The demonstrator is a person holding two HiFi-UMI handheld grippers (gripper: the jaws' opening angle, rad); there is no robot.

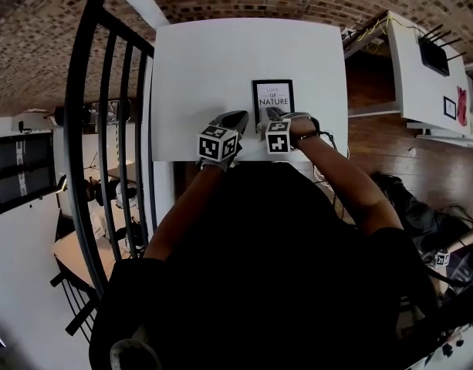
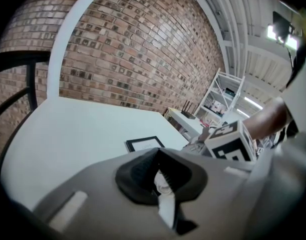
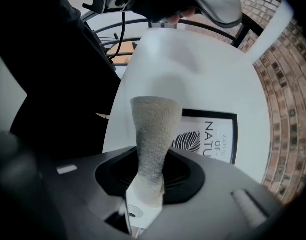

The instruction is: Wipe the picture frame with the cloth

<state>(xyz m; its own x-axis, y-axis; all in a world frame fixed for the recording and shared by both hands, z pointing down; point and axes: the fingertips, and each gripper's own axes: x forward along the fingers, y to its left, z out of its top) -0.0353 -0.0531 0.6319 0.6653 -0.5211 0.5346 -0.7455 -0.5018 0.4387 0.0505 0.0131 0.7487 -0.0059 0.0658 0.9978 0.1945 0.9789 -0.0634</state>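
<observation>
A black-edged picture frame with a leaf print and the word NATURE lies flat on the white table. My right gripper is at the frame's near edge, shut on a grey cloth that sticks out past its jaws over the frame's corner. Just left of the frame, my left gripper is low over the table, jaws shut with nothing between them. From the left gripper view the frame lies ahead, with the right gripper's marker cube to its right.
A black metal railing runs along the table's left side. White shelving stands over a wooden floor to the right. Behind the table is a brick wall. The person's dark clothing fills the near side.
</observation>
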